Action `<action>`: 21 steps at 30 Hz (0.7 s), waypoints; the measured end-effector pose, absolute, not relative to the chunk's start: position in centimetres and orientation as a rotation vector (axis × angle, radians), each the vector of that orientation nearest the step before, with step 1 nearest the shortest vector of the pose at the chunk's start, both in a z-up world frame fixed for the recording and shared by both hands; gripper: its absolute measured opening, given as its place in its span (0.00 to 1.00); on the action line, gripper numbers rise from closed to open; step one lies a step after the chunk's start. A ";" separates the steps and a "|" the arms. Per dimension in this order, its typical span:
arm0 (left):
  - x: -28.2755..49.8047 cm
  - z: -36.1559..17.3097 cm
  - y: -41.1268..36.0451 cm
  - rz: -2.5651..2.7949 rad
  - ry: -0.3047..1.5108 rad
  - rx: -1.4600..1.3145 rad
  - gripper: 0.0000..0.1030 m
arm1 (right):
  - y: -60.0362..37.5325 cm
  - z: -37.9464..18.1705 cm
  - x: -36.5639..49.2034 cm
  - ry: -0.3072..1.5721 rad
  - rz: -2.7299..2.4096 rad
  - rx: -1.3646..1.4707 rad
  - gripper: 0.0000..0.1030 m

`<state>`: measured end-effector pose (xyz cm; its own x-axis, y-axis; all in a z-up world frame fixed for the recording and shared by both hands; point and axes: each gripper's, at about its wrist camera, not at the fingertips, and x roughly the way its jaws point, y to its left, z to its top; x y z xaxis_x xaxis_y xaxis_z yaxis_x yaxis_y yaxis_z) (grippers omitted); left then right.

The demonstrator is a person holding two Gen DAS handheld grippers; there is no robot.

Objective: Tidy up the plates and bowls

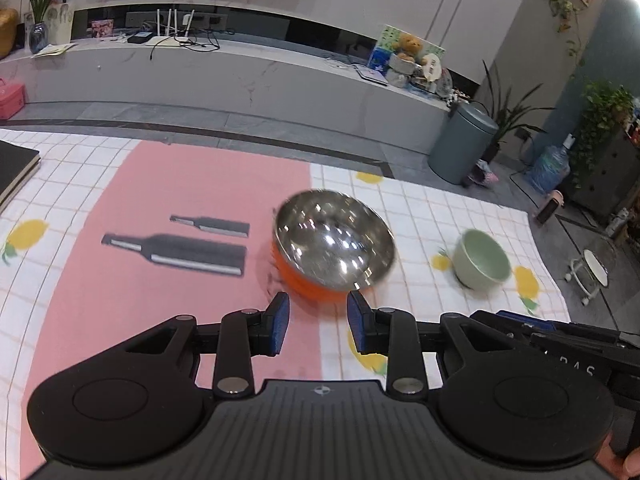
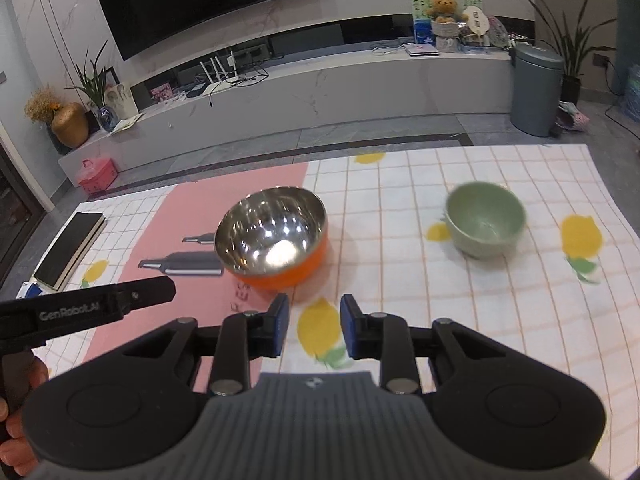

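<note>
Left wrist view: left gripper [image 1: 318,322] hovering over the tablecloth [image 1: 440,208], jaws standing partly apart, gripping nothing, blue pads [image 1: 282,320] bare. Sitting just past the fingertips at twelve o'clock, orange bowl [image 1: 334,250] with a shiny steel inside, resting where the pink mat [image 1: 180,184] meets the checked cloth, not touching the pads. Lying at ten o'clock from that bowl, two bottle shapes printed on the mat. Standing at three o'clock from the orange bowl, well apart from it, green bowl [image 1: 482,260], upright beside a lemon print.

Right wrist view: right gripper [image 2: 314,326] also hanging with jaws partly apart and nothing between them, only a lemon print showing through the gap. Sitting at eleven o'clock from its fingertips, the orange bowl [image 2: 276,236]; at two o'clock, the green bowl [image 2: 484,220], both upright and empty. Showing at nine o'clock, the left gripper's black body.
</note>
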<state>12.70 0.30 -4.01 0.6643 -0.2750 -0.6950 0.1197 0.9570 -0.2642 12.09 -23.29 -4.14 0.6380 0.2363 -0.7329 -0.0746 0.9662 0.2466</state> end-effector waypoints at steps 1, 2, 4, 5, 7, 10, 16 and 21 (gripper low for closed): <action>13.3 -4.2 0.4 -0.221 0.819 -0.205 0.34 | -23.1 -4.4 12.8 0.870 0.172 0.204 0.29; 13.9 -4.4 0.5 -0.218 0.824 -0.207 0.34 | -22.9 -4.7 13.6 0.878 0.167 0.209 0.29; 15.0 -4.8 0.7 -0.218 0.824 -0.210 0.34 | -22.6 -5.2 15.0 0.887 0.158 0.216 0.29; 15.5 -5.0 0.8 -0.213 0.827 -0.211 0.34 | -22.4 -5.5 15.7 0.892 0.155 0.215 0.29; 16.5 -5.5 1.0 -0.203 0.837 -0.216 0.34 | -22.1 -6.2 17.2 0.904 0.146 0.219 0.29; 17.9 -6.1 1.2 -0.191 0.843 -0.239 0.34 | -21.7 -7.2 19.0 0.923 0.130 0.226 0.29; 20.1 -7.8 1.3 -0.174 0.866 -0.248 0.34 | -21.4 -9.1 21.7 0.960 0.096 0.233 0.29; 21.2 -8.8 1.4 -0.168 0.888 -0.263 0.34 | -21.3 -10.3 22.7 0.983 0.091 0.250 0.28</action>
